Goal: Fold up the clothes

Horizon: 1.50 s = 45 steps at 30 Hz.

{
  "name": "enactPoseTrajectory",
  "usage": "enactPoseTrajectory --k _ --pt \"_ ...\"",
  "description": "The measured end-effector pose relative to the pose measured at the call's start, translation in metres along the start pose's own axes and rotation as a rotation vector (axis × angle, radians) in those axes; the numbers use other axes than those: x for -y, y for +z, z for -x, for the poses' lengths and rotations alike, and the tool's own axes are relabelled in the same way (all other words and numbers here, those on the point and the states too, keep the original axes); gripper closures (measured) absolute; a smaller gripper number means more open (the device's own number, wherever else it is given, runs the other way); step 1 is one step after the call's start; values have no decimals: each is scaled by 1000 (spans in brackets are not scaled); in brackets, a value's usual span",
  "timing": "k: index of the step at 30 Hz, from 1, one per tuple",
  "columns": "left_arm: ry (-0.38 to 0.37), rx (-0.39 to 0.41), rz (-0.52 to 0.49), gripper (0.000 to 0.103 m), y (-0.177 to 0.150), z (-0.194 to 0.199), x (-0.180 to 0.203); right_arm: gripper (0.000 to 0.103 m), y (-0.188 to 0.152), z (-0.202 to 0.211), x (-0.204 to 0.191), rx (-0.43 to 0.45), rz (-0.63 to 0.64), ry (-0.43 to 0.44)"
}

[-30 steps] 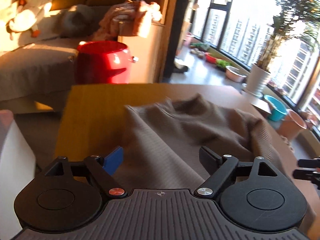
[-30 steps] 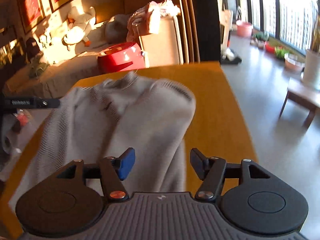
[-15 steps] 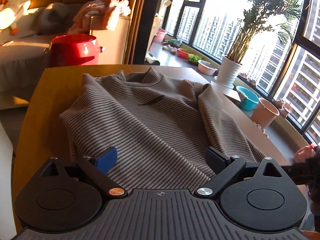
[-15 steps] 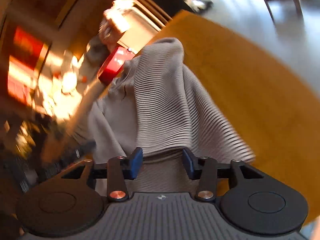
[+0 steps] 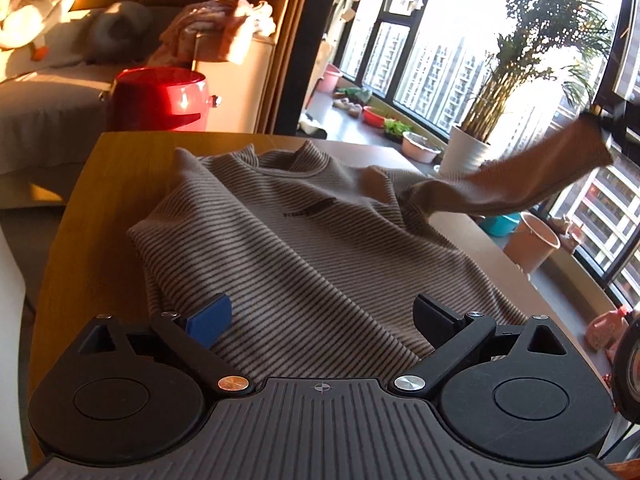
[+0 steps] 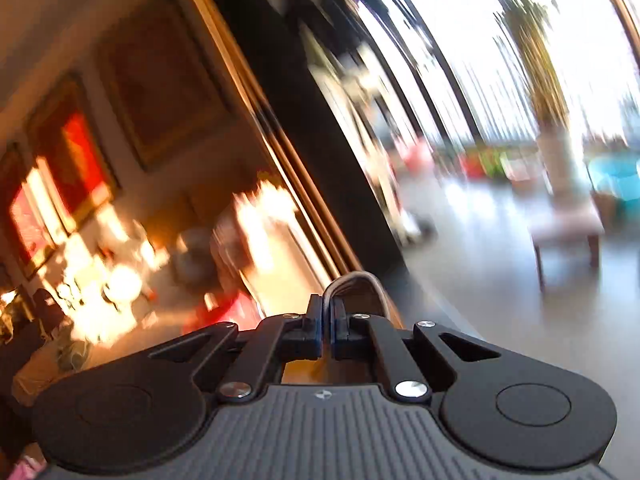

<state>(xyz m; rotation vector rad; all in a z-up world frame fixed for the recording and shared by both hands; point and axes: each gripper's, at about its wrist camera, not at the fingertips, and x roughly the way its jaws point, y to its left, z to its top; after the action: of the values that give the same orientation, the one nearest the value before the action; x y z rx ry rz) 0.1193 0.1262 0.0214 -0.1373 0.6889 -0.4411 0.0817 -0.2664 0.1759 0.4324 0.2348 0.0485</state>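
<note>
Since half a second earlier, my right hand-held gripper (image 6: 331,334) had pinched and lifted the sleeve (image 5: 520,184) past the tabletop's (image 5: 100,216) right edge. Sweater (image 5: 304,248) lay spread mid-tabletop; left hand-held gripper (image 5: 320,316) hovered spread. Step: sleeve fold, likely inward across the body.

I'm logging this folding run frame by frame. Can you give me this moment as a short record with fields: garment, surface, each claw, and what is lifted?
garment: striped sweater, front up, collar toward the far edge
surface: wooden table
left claw: open, low over the sweater's near hem, gripping nothing
right claw: shut on a fold of the sweater's fabric; view blurred
lifted part: sleeve raised off the table toward the window side
background: red pot, potted plant
</note>
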Motion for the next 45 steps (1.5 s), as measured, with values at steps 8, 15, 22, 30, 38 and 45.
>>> enactPoseTrajectory --k 8,15,22,30,38,45 --pt "-14 31 21 0 2 11 -13 100 -14 -100 -128 -118 240 175" --pt "4 24 42 0 -3 18 -28 99 -89 -165 -188 -288 281 237" --pt "9 -2 71 0 -11 13 -41 76 -106 -170 -196 -332 304 255" --pt "21 -12 96 0 -13 4 -46 75 -126 -111 -128 -618 211 217" --pt "59 1 100 0 -5 1 -38 75 -193 -57 -58 -997 -147 152" --pt "85 17 88 0 -3 11 -36 69 -226 -51 -49 -1045 -250 131"
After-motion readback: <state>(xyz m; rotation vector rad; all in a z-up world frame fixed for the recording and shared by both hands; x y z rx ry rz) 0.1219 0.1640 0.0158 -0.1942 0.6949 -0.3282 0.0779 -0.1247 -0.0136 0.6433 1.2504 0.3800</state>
